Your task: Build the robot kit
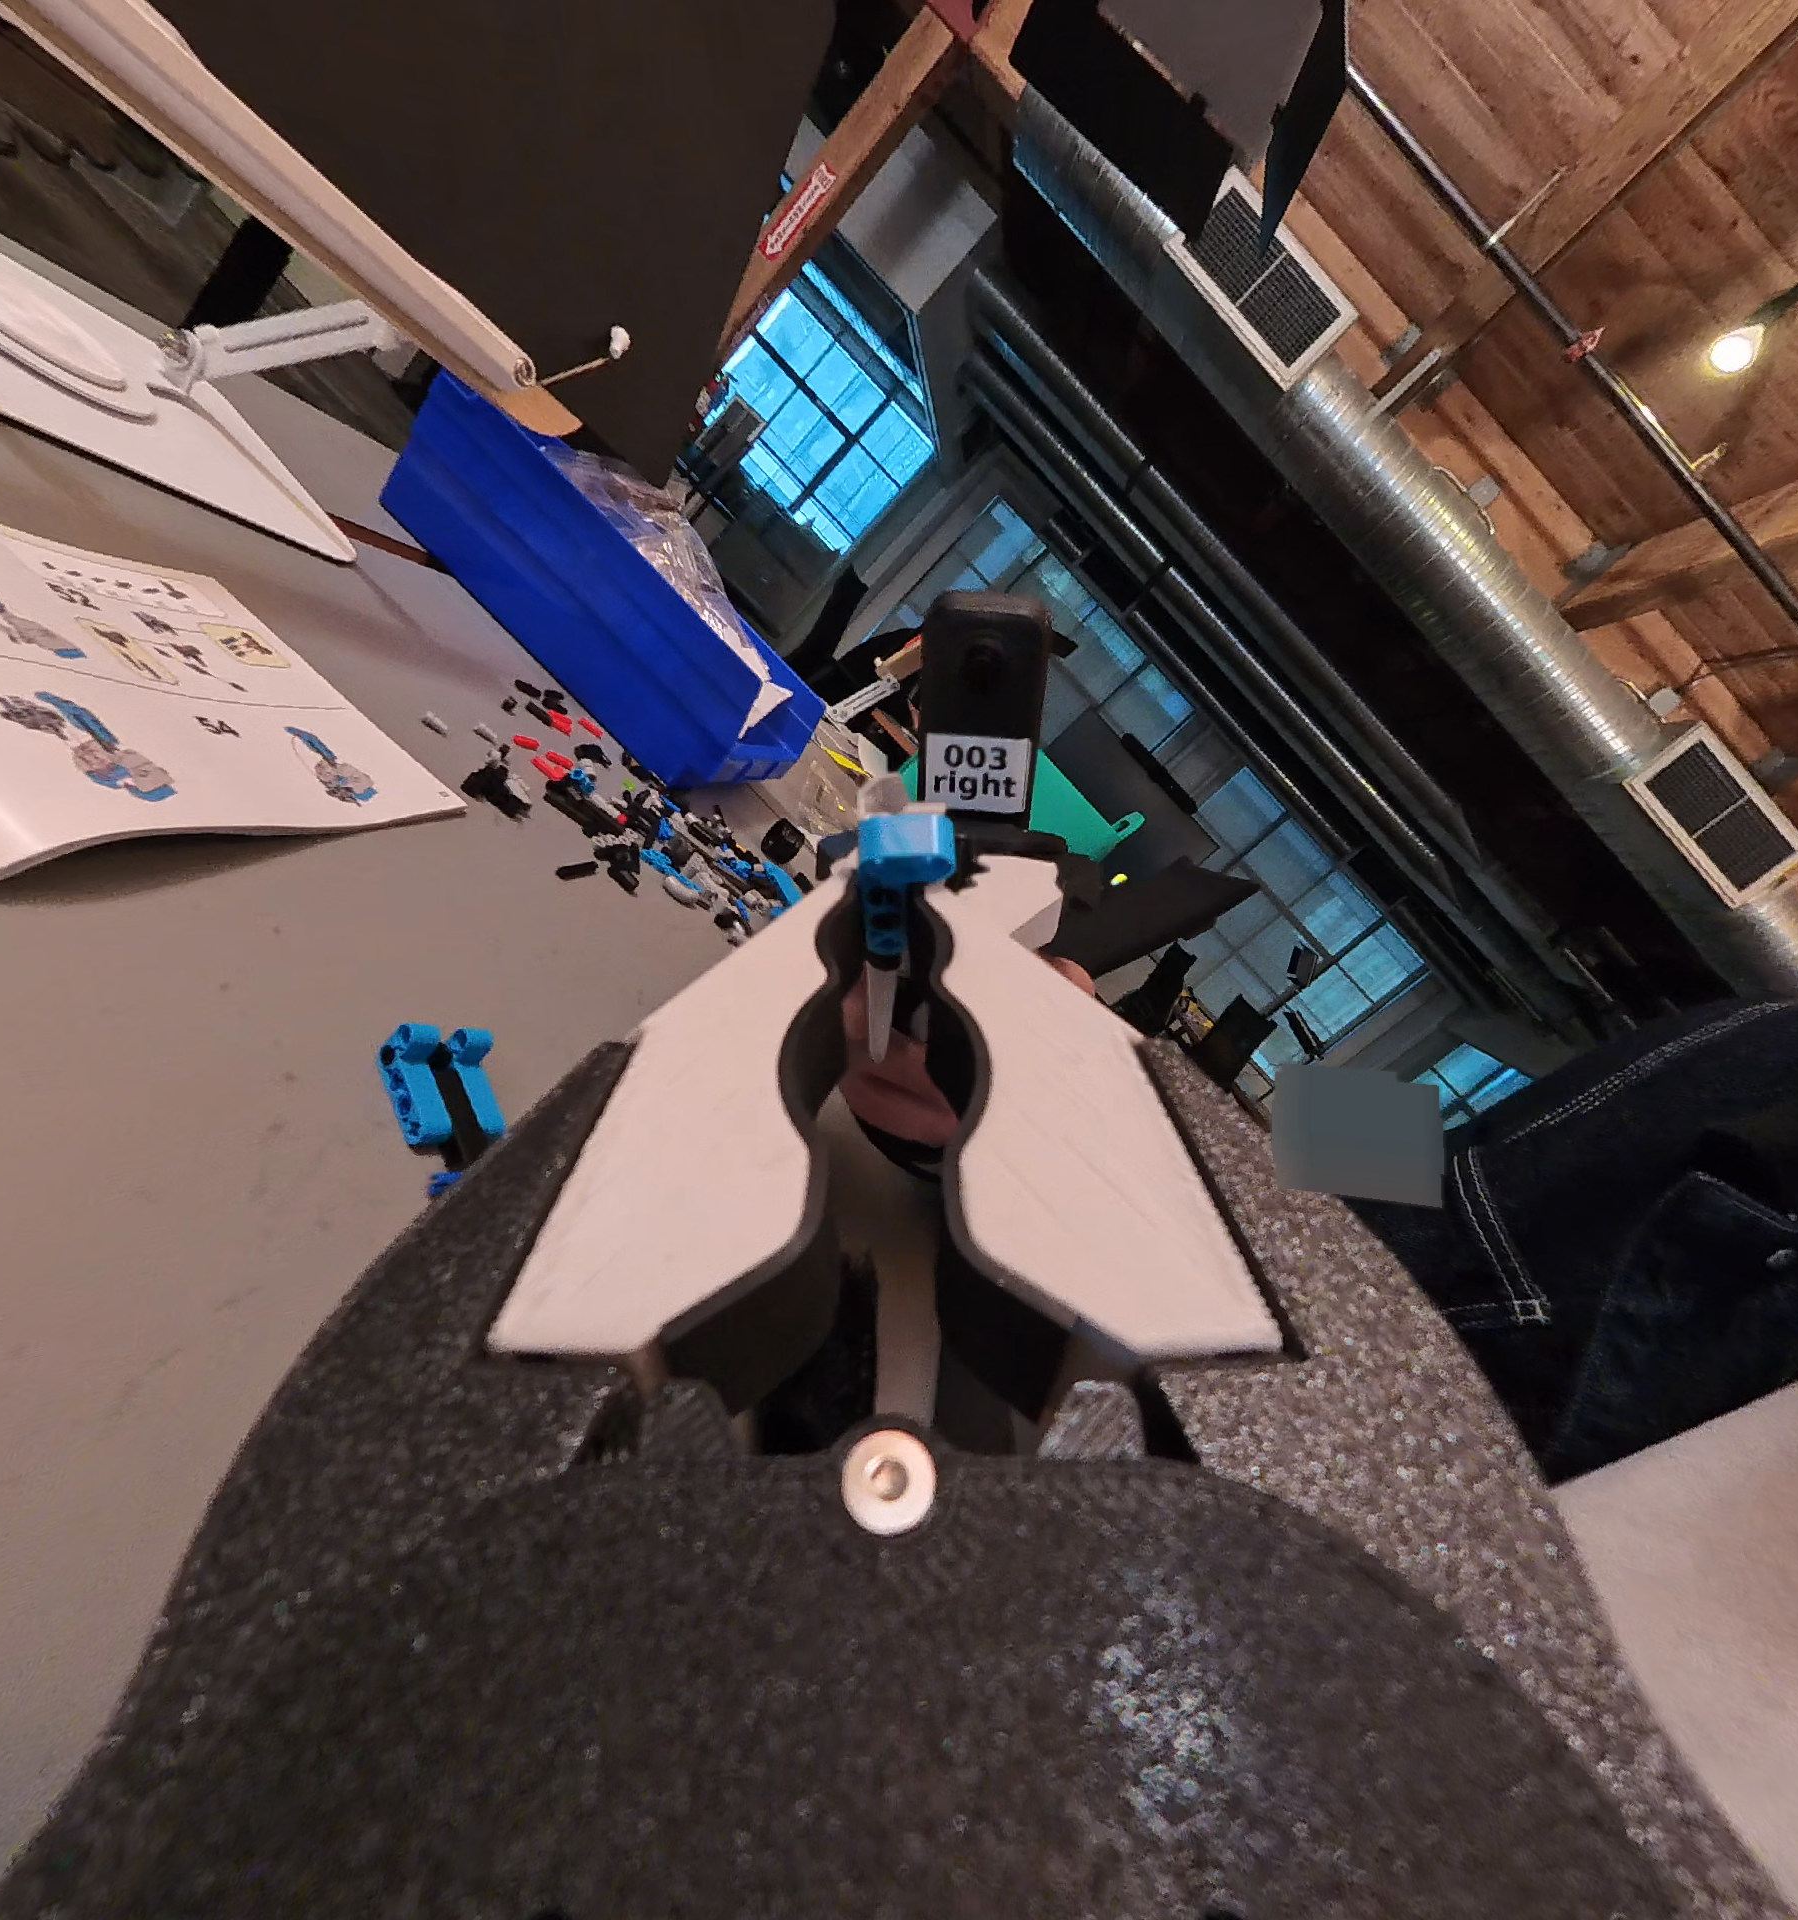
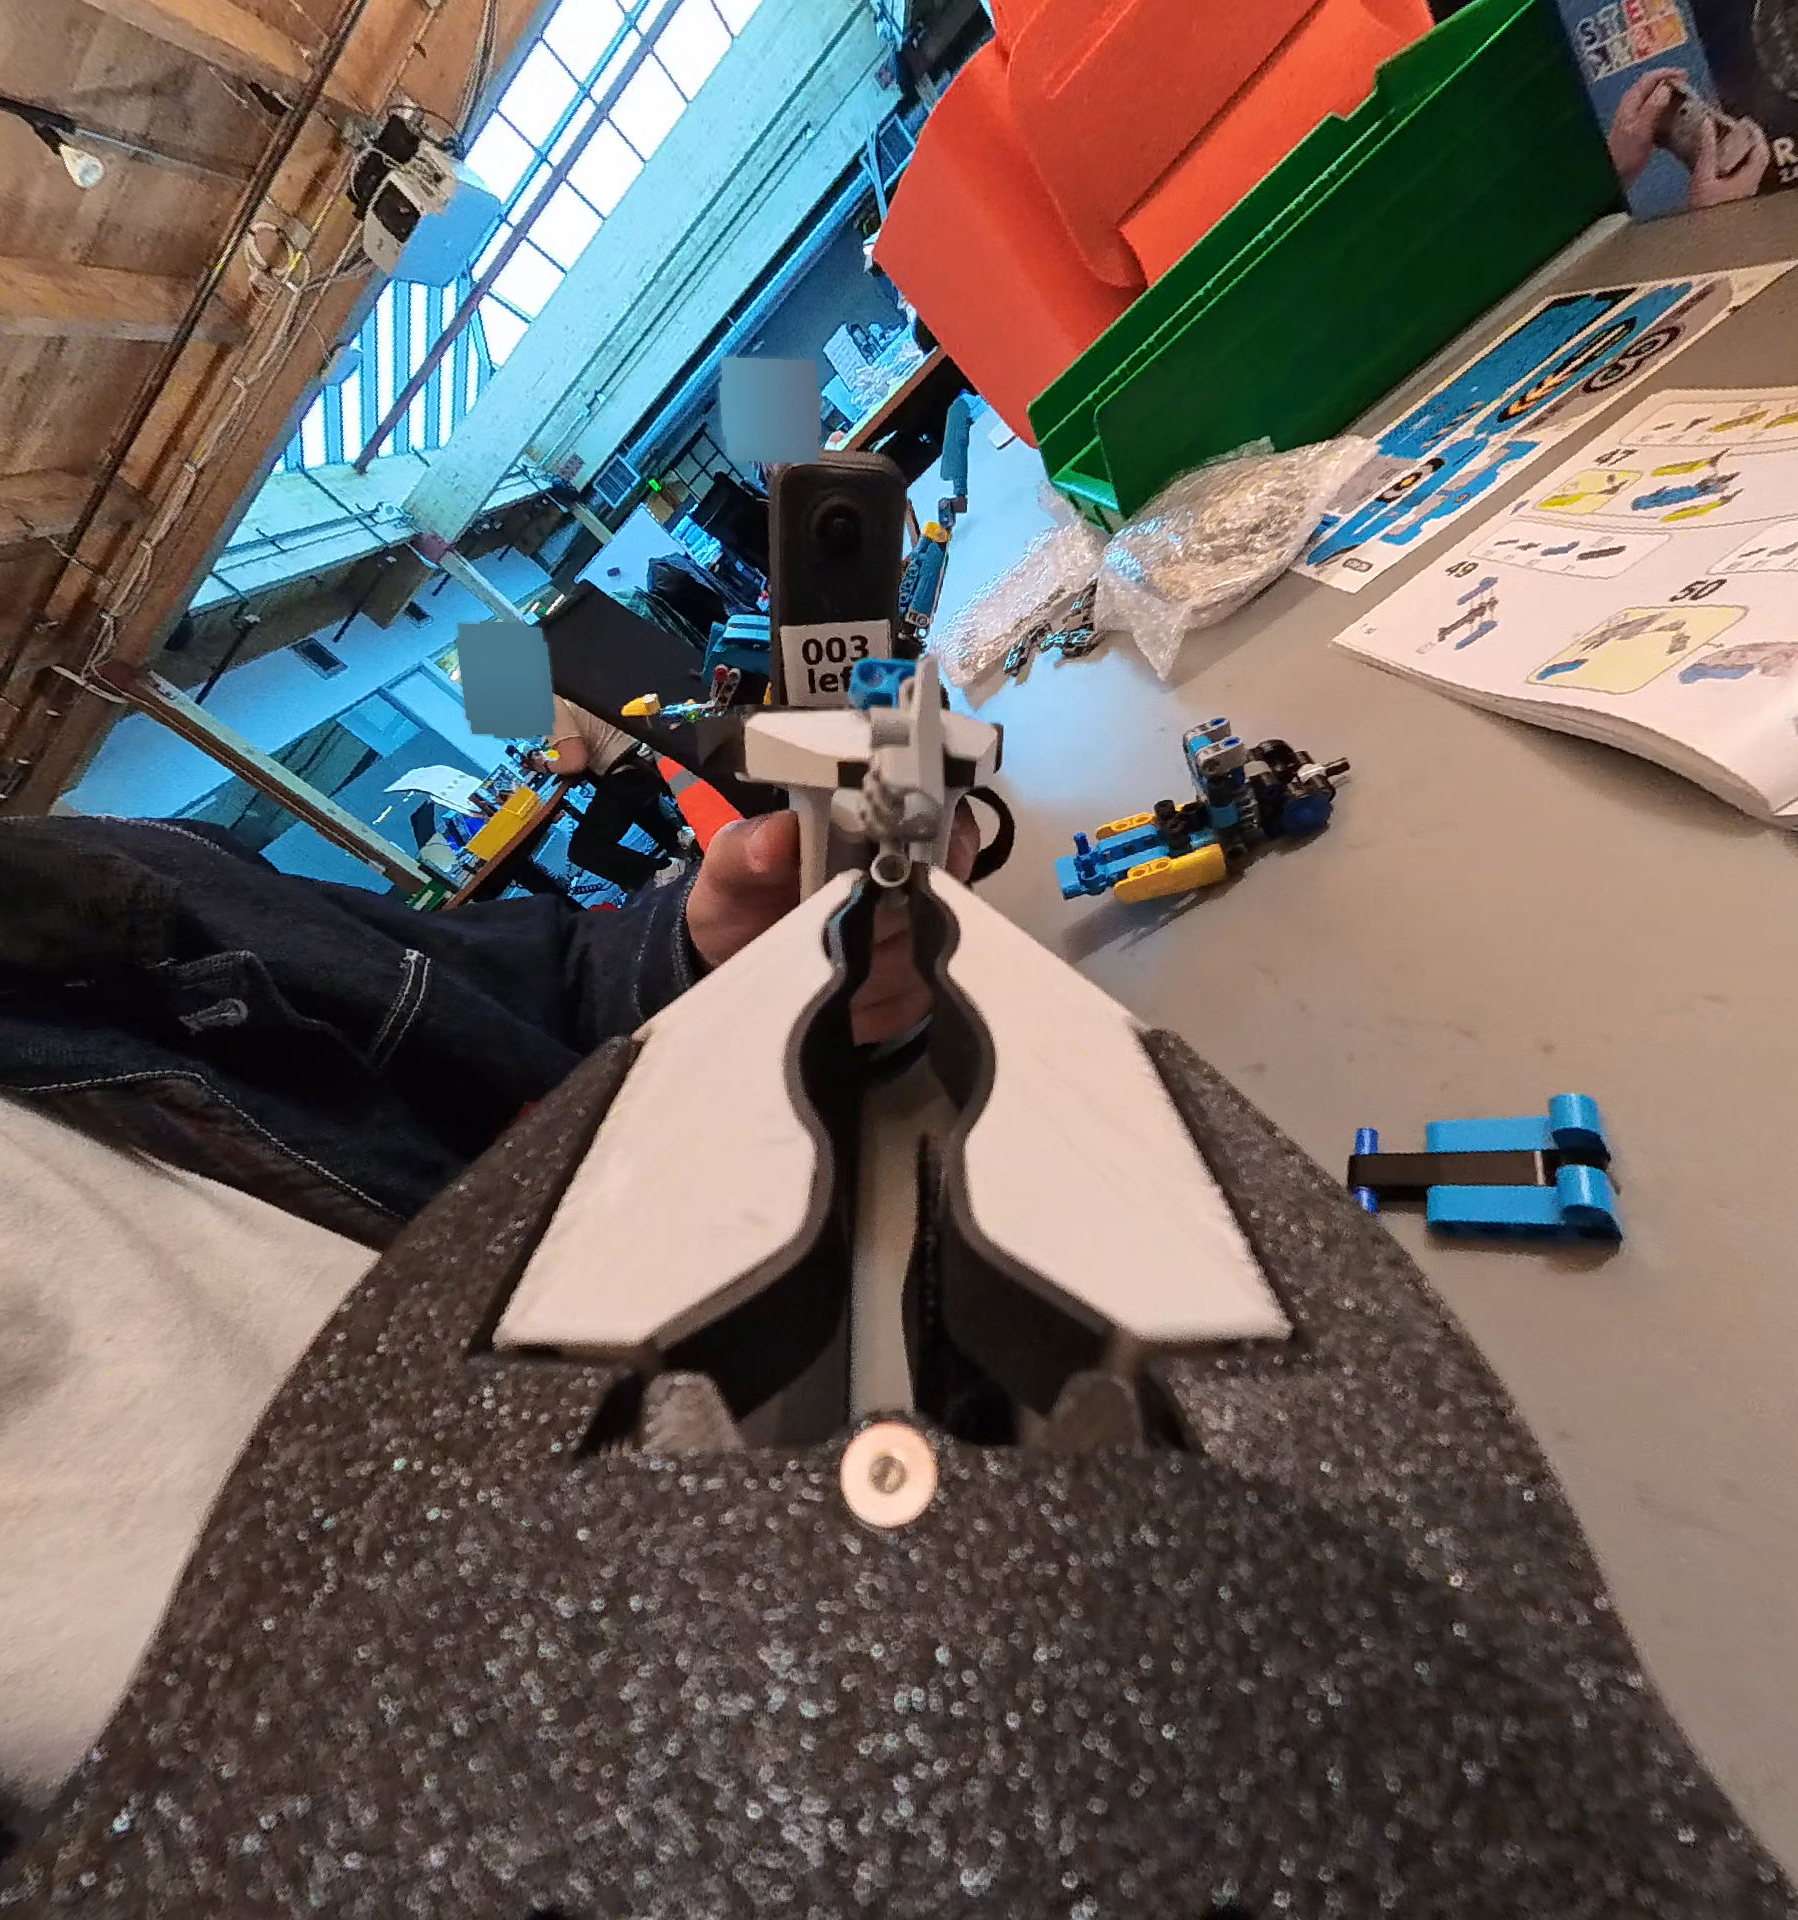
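Both grippers face each other above a grey table (image 1: 199, 1143), tip to tip. My left gripper (image 1: 890, 894) is shut on a small blue beam assembly (image 1: 905, 844), and a pale grey pin (image 1: 879, 1013) hangs between its fingers. My right gripper (image 2: 890, 883) is shut on a grey connector piece (image 2: 905, 774) joined to the same assembly. The blue part (image 2: 879, 675) shows behind it. The opposite gripper shows in each view: the right gripper (image 1: 973, 727) and the left gripper (image 2: 838, 748), the latter held by a hand (image 2: 749, 883).
In the left view there is a blue bin (image 1: 604, 613), an open instruction booklet (image 1: 147, 707), scattered small pieces (image 1: 646, 821) and a blue-black subassembly (image 1: 438, 1091). In the right view lie that subassembly (image 2: 1497, 1169), a blue-yellow vehicle build (image 2: 1207, 821), plastic bags (image 2: 1207, 540), and green (image 2: 1342, 281) and orange bins (image 2: 1082, 177). My left and right fingertips are right by each other. The blue-black subassembly (image 1: 438, 1091) lies around 12 cm away from my right fingertips. Look for it in the right wrist view (image 2: 1503, 1155) too.
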A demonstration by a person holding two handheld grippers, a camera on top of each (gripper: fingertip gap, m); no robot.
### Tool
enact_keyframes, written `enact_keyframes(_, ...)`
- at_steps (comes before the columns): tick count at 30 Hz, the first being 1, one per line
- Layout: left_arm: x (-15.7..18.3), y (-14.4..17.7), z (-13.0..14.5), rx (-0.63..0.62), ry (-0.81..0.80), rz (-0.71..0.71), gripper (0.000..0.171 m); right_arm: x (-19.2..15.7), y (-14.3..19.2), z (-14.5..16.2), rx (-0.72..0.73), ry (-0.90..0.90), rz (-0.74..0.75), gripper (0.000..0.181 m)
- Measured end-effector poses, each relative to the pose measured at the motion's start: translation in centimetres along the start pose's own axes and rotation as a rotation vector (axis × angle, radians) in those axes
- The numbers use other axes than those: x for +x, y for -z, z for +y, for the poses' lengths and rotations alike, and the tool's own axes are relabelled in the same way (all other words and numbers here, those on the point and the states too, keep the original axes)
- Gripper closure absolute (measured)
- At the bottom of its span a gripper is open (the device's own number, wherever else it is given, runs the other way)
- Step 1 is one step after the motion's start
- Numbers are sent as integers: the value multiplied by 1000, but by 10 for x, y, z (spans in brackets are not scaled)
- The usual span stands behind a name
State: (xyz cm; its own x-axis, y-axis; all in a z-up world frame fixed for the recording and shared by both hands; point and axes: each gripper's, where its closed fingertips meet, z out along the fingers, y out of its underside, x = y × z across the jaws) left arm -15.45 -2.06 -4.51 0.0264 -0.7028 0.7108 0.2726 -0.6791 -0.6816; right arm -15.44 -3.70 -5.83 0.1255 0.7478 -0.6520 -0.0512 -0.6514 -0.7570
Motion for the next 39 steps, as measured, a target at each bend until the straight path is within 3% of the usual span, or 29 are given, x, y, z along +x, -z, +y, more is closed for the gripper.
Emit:
enact_keyframes(13, -5, -1, 0, 6, -17, -29, 163, 2, 6, -3, 39, -47, -23, 175)
enact_keyframes(23, 2, 4, -14, 127, 264, 172, 165, -3, 4, -12, 87, -86, -55, 175)
enact_keyframes(32, 7, -5, -3, 64, 112, 121, 165, -2, 10, -8, 74, -51, 8, 175)
enact_keyframes(39, 6, -6, -4, 73, 114, 115, 165, -2, 13, -12, 105, -54, -9, 175)
